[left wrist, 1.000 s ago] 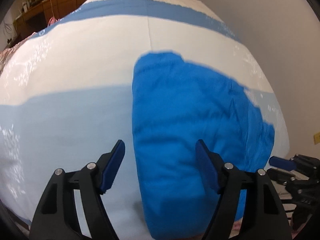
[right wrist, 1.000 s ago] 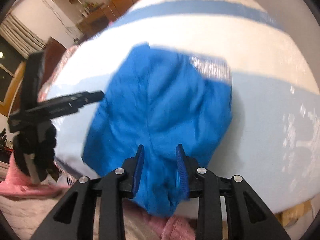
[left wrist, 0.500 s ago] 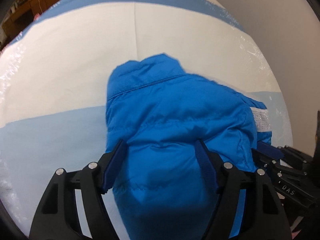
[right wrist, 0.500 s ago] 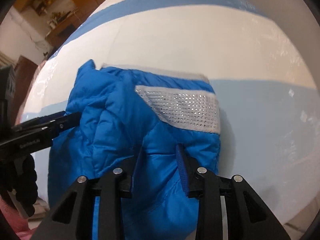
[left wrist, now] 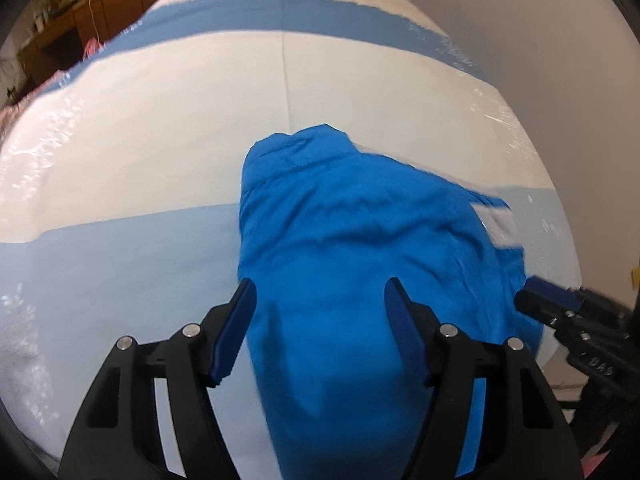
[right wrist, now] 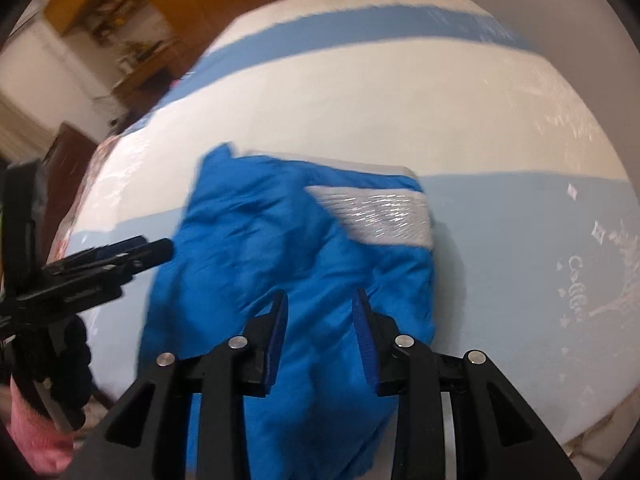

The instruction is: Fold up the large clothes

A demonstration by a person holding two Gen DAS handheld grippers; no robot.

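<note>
Left wrist view: blue puffer jacket bunched on the bed, over the pale blue and white bands of the cover. Left hand-held gripper with fingers spread wide above the near part of the jacket, nothing clamped. Right hand-held gripper at the right edge, tip against the jacket's side; fingers overlapping here, so gap not readable. Pale letters on its black body, seemingly "DAS". Compared with half a second ago: jacket farther from the camera, more pale blue cover showing at left, silver strip smeared by blur.

Right wrist view: same jacket on the bed, silver reflective band clear along its far right part, only a smear in the other view. Right hand-held gripper with fingers parted narrowly over blue fabric; whether pinching it, cannot tell. Left hand-held gripper side-on at left, tip touching the jacket's edge. White printed logo on the cover at right, letters blurred. Wooden shelves beyond the bed. Versus half a second ago: more motion blur, jacket shifted right.
</note>
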